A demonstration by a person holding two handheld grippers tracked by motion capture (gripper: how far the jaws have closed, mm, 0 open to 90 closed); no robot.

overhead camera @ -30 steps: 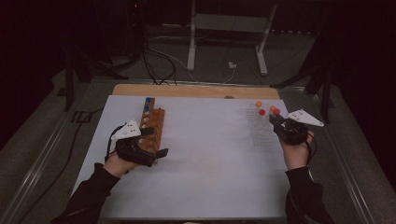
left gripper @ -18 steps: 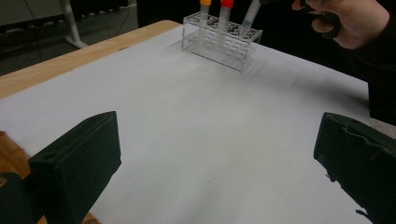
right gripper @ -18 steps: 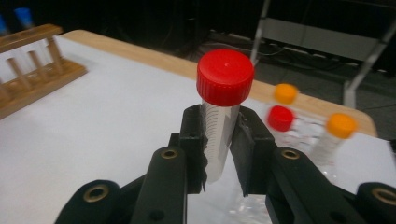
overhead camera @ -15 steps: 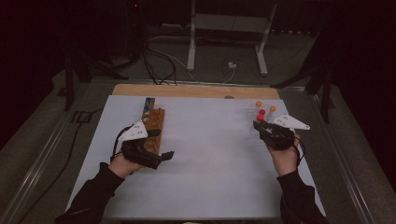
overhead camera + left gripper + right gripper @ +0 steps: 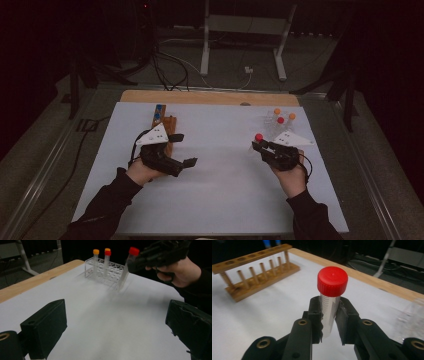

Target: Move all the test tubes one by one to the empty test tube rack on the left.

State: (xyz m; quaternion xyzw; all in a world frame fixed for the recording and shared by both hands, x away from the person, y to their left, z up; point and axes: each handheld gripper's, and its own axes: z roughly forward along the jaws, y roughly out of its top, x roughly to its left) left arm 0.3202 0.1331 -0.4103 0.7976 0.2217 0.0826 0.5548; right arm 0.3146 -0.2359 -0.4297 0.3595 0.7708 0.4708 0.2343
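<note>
The right tongs (image 5: 329,315) were clamped on a clear tube with a red cap (image 5: 332,281), gripping it just below the cap; in the left gripper view the tube hung tilted, its lower end clear of the white desk (image 5: 220,195). In the high view those right tongs (image 5: 258,144) sat at about four o'clock from the desk's centre, with the red cap at their tip. Behind them, toward two o'clock, stood a clear plastic rack (image 5: 105,271) holding three capped tubes, two orange and one red; the held tube was near the rack but apart from it.

The left tongs (image 5: 182,149) were apart with nothing between them, hovering at about eight o'clock. Just beyond them, toward ten o'clock, lay a wooden rack (image 5: 257,272) with what looked like two blue-capped tubes (image 5: 158,112) at its far end, though the dim high view made that hard to confirm.
</note>
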